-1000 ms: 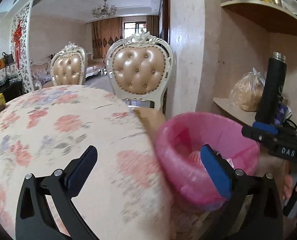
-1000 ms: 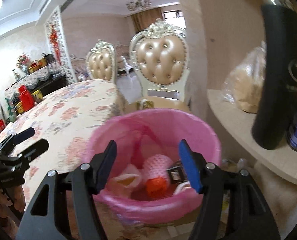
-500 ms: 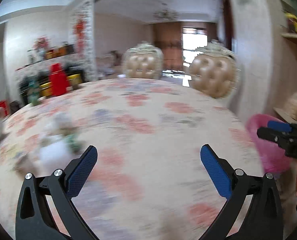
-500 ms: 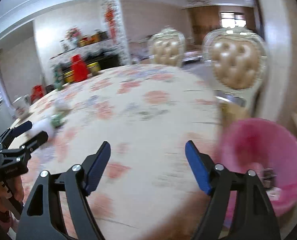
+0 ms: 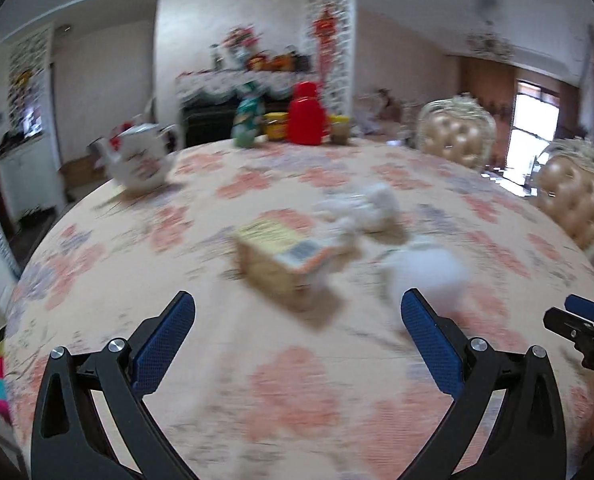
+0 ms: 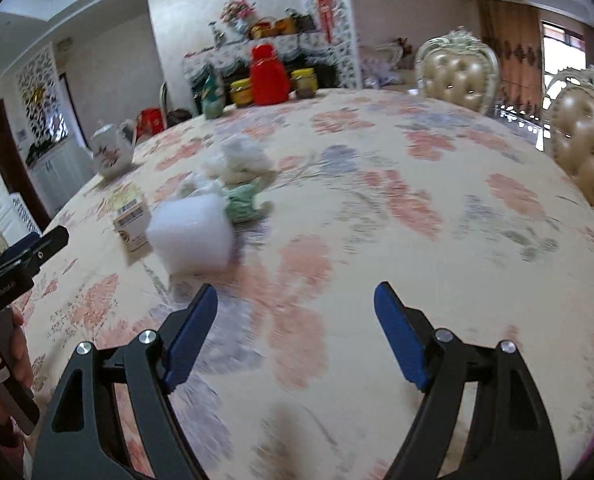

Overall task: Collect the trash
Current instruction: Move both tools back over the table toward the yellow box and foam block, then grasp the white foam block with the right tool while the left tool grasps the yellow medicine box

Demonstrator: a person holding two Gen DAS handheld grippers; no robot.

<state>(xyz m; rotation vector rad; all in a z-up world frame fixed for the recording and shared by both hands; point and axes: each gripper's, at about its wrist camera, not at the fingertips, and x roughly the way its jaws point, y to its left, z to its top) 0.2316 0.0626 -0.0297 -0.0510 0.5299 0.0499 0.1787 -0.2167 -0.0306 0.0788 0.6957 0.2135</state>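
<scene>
i judge i'm on the reach step: both tools face the trash pile on the table [image 6: 417,168], nothing picked yet. the left gripper [image 5: 297,332] has its jaws wide apart and empty, hovering short of the box [image 5: 281,256]. the right gripper [image 6: 295,330] is likewise spread and empty, with the white block [image 6: 191,234] just ahead to its left. the tissue wads [image 6: 239,162] and a green scrap [image 6: 243,200] lie behind the block. next i'd need to close in, straddle one item squarely and pinch. the frames are blurred, so the contact edges are unclear.
</scene>
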